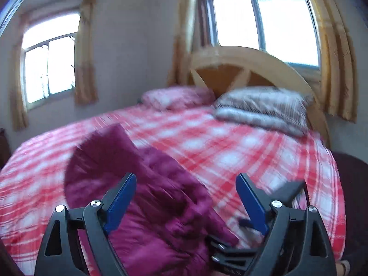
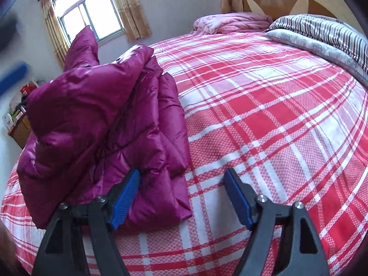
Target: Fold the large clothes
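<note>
A magenta puffer jacket (image 1: 156, 207) (image 2: 103, 115) lies bunched in thick folds on the left part of a bed (image 1: 230, 149) (image 2: 276, 126) with a red and white plaid sheet. In the blurred left wrist view my left gripper (image 1: 185, 179) hangs open just above the jacket, with nothing pressed between its blue pads. My right gripper (image 2: 181, 172) is open and low over the jacket's near right corner. Its left finger (image 2: 126, 195) lies over the fabric and its right finger (image 2: 237, 197) stands over bare sheet. One sleeve sticks up at the far end.
A pink folded quilt (image 1: 177, 97) (image 2: 230, 24) and a grey striped quilt (image 1: 264, 108) (image 2: 322, 34) lie against the wooden headboard (image 1: 241, 57). A cluttered low cabinet (image 2: 18, 119) stands left of the bed. Plaid sheet stretches to the right of the jacket.
</note>
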A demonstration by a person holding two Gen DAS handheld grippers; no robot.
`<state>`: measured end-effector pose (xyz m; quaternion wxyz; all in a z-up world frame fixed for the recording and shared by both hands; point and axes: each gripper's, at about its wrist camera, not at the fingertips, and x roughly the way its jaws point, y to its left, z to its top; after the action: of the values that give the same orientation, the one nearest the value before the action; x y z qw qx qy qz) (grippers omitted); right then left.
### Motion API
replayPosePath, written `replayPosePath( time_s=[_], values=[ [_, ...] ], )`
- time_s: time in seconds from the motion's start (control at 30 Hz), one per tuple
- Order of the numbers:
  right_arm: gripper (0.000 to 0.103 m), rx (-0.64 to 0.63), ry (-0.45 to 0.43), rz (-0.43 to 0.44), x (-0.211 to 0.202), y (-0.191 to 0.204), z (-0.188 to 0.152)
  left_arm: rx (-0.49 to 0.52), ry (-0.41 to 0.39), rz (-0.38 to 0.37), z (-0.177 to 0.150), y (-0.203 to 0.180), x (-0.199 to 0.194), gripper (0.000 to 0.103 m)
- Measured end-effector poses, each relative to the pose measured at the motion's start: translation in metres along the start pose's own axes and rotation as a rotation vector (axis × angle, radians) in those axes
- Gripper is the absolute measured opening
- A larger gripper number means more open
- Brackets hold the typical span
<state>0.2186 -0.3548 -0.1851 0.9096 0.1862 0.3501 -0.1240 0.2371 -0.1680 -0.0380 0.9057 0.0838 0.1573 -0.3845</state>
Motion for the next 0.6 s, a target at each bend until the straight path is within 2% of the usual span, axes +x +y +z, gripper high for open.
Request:
replayPosePath(
  time_s=[0.07,0.1,0.13,0.23,0.3,0.37,0.5,0.57,0.6],
  values=[
    [0.079,-0.005,-0.003,-0.007,0.0,0.001,-0.001,-0.038,-0.034,0.063,0.004,0.021,-0.002,0.088],
    [0.079,-0.005,-0.003,-0.008,0.0,0.001,-0.001,-0.064,-0.04,0.137,0.002,0.038,0.002,0.088],
    [0.079,0.003,-0.003,-0.004,-0.001,0.0,-0.001,-0.091,-0.012,0.212,-0.003,0.057,0.012,0.088],
    [0.078,0.098,-0.02,0.043,-0.015,-0.011,0.0,-0.191,0.139,0.281,-0.033,0.102,0.044,0.088],
    [0.078,0.154,-0.086,0.051,-0.031,-0.019,0.006,-0.229,0.209,0.281,-0.054,0.117,0.057,0.088],
    [0.078,0.155,-0.161,0.076,-0.048,-0.02,0.013,-0.257,0.226,0.23,-0.069,0.118,0.065,0.088],
    [0.078,0.151,-0.255,0.147,-0.071,-0.013,0.029,-0.158,0.215,0.185,-0.066,0.094,0.073,0.088],
    [0.077,0.118,-0.224,0.169,-0.064,-0.005,0.039,-0.074,0.218,0.174,-0.064,0.078,0.081,0.088],
    [0.071,0.107,-0.198,0.181,-0.056,-0.003,0.045,-0.051,0.216,0.169,-0.064,0.075,0.082,0.088]
  ],
)
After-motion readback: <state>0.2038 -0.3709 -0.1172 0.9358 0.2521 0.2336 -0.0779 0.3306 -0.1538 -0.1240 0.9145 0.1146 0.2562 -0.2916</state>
